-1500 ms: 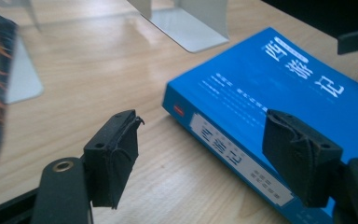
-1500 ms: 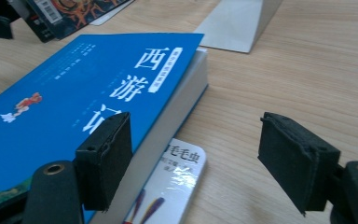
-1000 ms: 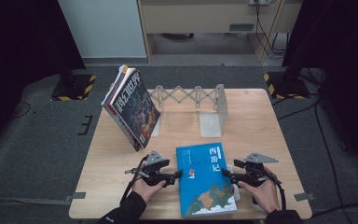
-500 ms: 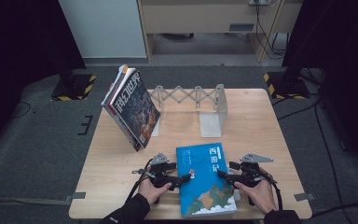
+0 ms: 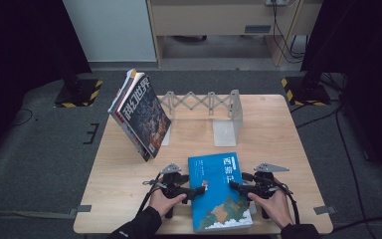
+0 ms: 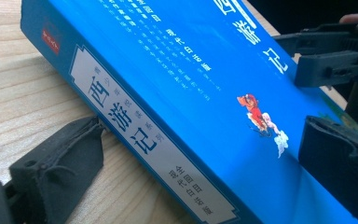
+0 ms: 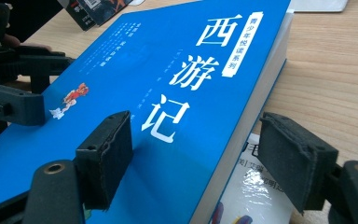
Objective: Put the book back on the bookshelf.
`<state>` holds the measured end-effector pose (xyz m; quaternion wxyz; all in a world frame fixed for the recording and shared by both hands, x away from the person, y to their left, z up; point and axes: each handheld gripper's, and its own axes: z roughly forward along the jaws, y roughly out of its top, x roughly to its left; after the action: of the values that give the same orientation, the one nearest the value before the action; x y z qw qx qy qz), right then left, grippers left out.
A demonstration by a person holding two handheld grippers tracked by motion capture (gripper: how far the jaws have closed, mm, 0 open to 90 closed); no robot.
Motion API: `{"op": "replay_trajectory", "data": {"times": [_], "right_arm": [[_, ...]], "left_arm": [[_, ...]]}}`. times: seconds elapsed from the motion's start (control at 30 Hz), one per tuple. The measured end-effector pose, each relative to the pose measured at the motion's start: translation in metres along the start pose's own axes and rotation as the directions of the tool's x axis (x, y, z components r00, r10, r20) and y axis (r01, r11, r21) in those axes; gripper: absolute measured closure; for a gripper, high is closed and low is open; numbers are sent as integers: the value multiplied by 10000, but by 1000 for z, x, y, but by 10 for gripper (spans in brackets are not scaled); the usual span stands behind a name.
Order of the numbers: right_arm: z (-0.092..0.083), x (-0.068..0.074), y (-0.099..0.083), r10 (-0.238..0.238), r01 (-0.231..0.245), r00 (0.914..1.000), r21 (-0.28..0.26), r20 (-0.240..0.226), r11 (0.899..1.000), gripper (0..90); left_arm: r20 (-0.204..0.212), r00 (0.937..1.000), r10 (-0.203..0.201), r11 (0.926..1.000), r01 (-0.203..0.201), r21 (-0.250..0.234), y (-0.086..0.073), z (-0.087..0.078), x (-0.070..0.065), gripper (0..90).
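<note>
A thick blue book (image 5: 219, 199) with white Chinese title characters lies flat near the table's front edge. My left gripper (image 5: 191, 191) straddles its spine edge. Its jaws have just been opening and stand wide, one pad (image 6: 60, 168) on the wood beside the spine (image 6: 135, 135) and the other over the cover. My right gripper (image 5: 236, 188) is at the opposite long edge. One of its pads (image 7: 105, 158) rests on the cover (image 7: 168, 70) and the other pad (image 7: 293, 158) is at the bottom of the page edge.
Several magazines (image 5: 142, 117) lean at the back left against an expanding metal book rack (image 5: 204, 102) that has an upright end plate (image 5: 235, 112). A white glossy cover (image 7: 251, 186) shows under the blue book. Bare wooden table (image 5: 288, 139) lies to the right.
My left gripper has edged right, closer to the book's spine. The right gripper and the book have hardly moved.
</note>
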<state>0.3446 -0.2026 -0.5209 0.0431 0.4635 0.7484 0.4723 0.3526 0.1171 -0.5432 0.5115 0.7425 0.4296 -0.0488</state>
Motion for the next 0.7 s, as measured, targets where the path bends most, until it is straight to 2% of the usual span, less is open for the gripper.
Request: {"op": "replay_trajectory", "data": {"times": [0.07, 0.17, 0.3, 0.47, 0.7], "right_arm": [[1, 0, 0, -34, 34, 10000, 17, -44, 10000, 267], [2, 0, 0, -10, 10, 9999, 22, -142, 10000, 268], [5, 1, 0, 84, -84, 9997, -26, -240, 10000, 267], [4, 0, 0, 136, -135, 9997, 31, -208, 9999, 259], [4, -1, 0, 209, -208, 9995, 27, -216, 9998, 260]], "left_arm": [[110, 9997, -218, 9996, 219, -155, 0, 0, 2, 0], [253, 9992, -299, 9993, 304, -207, 0, -1, 4, 0], [-6, 9998, -195, 9997, 195, -142, 1, -1, 3, 52], [-183, 9997, -180, 9997, 177, -182, 3, 3, 1, 45], [-222, 9997, -111, 9999, 108, -133, 3, 5, 0, 22]]}}
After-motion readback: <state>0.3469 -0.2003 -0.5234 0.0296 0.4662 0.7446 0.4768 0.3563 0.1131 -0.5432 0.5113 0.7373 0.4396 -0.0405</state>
